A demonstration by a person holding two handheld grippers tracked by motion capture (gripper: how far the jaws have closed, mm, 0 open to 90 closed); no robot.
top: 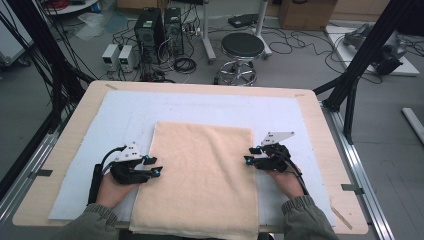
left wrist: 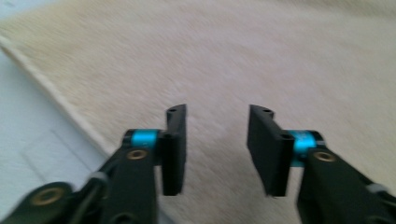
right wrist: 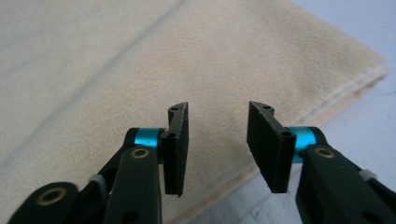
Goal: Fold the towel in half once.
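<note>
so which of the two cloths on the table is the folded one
The beige towel, doubled over with a layered hem along its edge. It lies on top of the pale blue-white sheet, which is spread flat in a single layer beneath it.

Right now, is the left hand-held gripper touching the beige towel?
Cannot tell. In the left gripper view the left hand-held gripper has open jaws over the towel, nothing between them, but neither contact nor a gap shows plainly.
</note>
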